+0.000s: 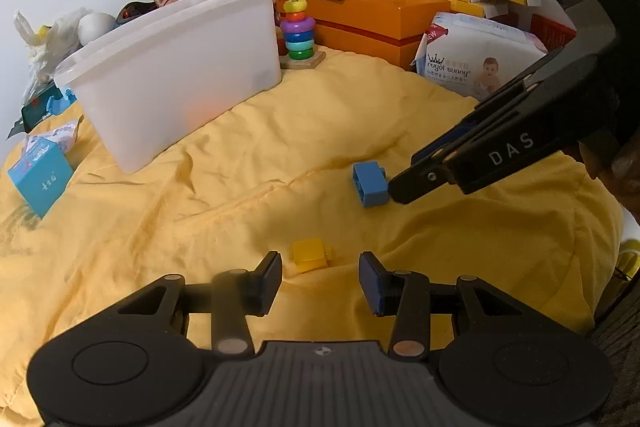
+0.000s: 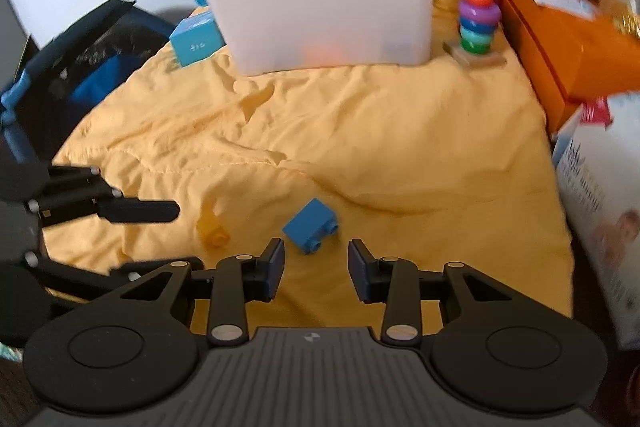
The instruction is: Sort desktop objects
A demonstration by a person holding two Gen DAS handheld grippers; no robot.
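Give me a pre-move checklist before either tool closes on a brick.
1. Left tool open: ok, jaws spread and holding nothing.
2. Right tool open: ok, jaws spread and holding nothing.
3. Yellow brick lined up with the left tool: ok, it lies just ahead of the gap, not yet between the fingers.
4. Blue brick lined up with the right tool: ok, just ahead of the gap, slightly left of centre.
5. White bin reachable and uncovered: ok, no lid, standing on the yellow cloth.
6. Room inside the bin: cannot tell, its walls only show a faint orange blur.
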